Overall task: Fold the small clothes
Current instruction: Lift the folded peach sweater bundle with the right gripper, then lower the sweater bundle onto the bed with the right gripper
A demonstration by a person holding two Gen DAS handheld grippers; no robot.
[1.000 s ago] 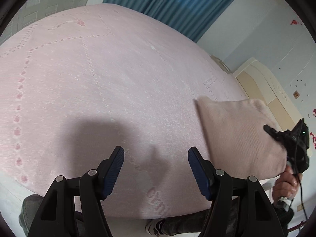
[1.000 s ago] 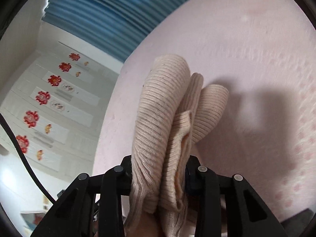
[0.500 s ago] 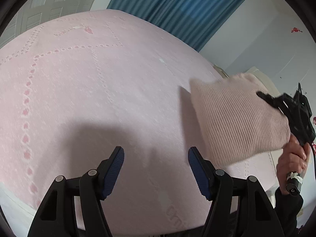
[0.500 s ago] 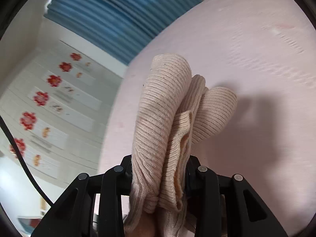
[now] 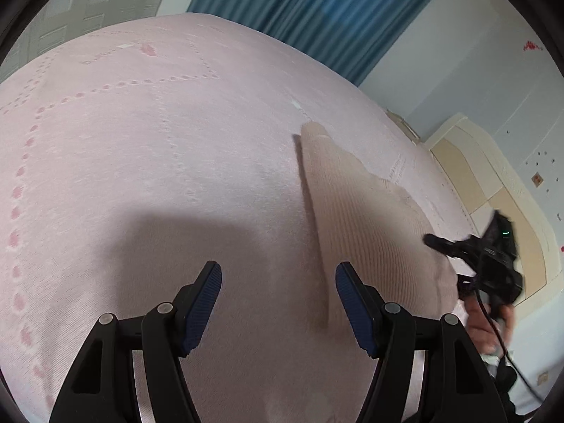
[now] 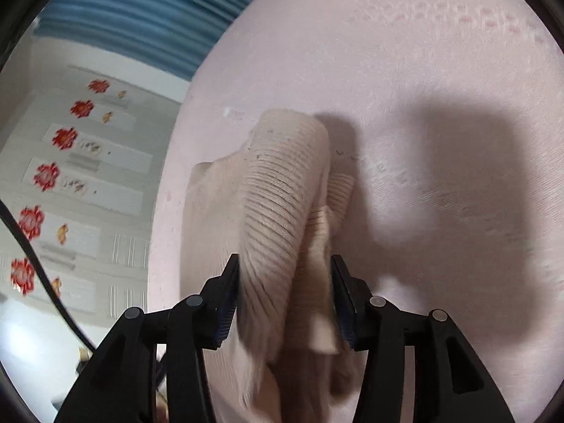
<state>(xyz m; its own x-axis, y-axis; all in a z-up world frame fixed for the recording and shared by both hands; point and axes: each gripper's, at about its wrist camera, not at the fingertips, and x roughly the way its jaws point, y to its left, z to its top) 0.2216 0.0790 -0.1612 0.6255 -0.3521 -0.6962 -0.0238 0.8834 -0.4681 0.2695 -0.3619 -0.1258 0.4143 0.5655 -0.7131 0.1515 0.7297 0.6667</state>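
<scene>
Right now the right gripper [image 6: 284,296] has the folded sweater [image 6: 282,190] between its jaws, and the jaws are opening — the cloth still fills the gap and brushes both pads, so it looks like the sweater is being let go onto the bed [image 6: 423,70]. My guess is that it is held by one end so the far end can touch down first and the folds stay neat.

From the left wrist view the sweater [image 5: 366,225] lies toward the right edge of the bed [image 5: 141,176], near the side where the right gripper [image 5: 454,257] and the person's hand [image 5: 490,328] are. The left gripper [image 5: 278,303] is about half open with nothing in it, and it hangs over bare bed just beside the sweater — maybe ready to pat it flat.

The sweater is soft, pale peach knit with thin ribs, bunched into thick rounded folds. The bed cover is pink and flat, with rows of small darker pink dots.
</scene>
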